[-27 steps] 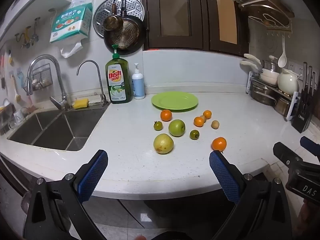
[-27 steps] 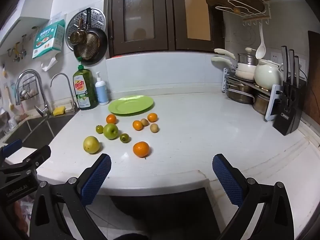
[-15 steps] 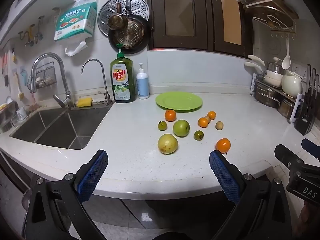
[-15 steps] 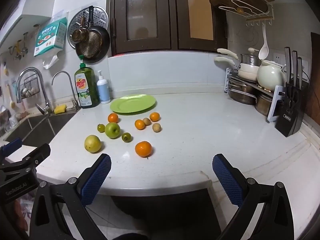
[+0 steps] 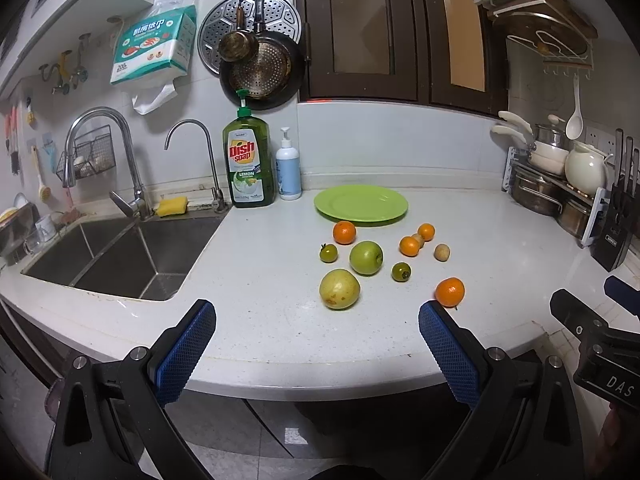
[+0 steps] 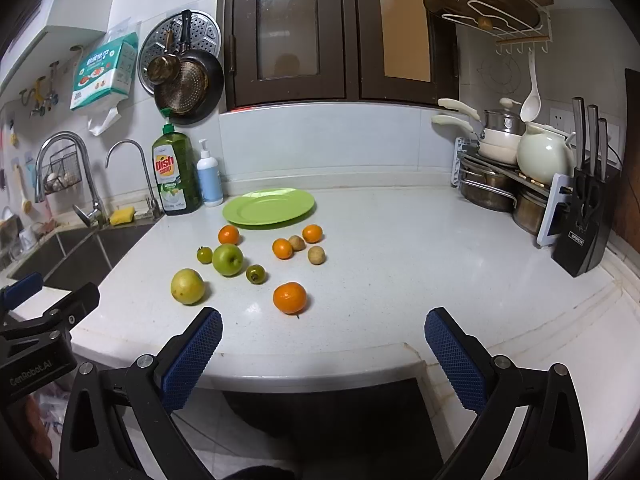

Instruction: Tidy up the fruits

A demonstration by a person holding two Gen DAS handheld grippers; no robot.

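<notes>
Nine fruits (image 5: 365, 257) lie untouched mid-counter, before the bare green plate (image 5: 361, 204) near the back edge; both grippers, left gripper (image 5: 316, 342) and right gripper (image 6: 322, 346), have edged closer, jaws spread wide, holding nothing—sorting hasn't begun.

Dish soap bottle (image 5: 249, 162), sink (image 5: 116, 254), hanging pans (image 5: 260, 68), knife block (image 6: 584, 232)

The left gripper (image 5: 316, 322) was held level, its blue-padded fingers (image 5: 186, 350) spread wide with nothing between them. The right gripper (image 6: 322, 330) sat just beside it at about the same height, jaws equally wide apart and empty.
</notes>
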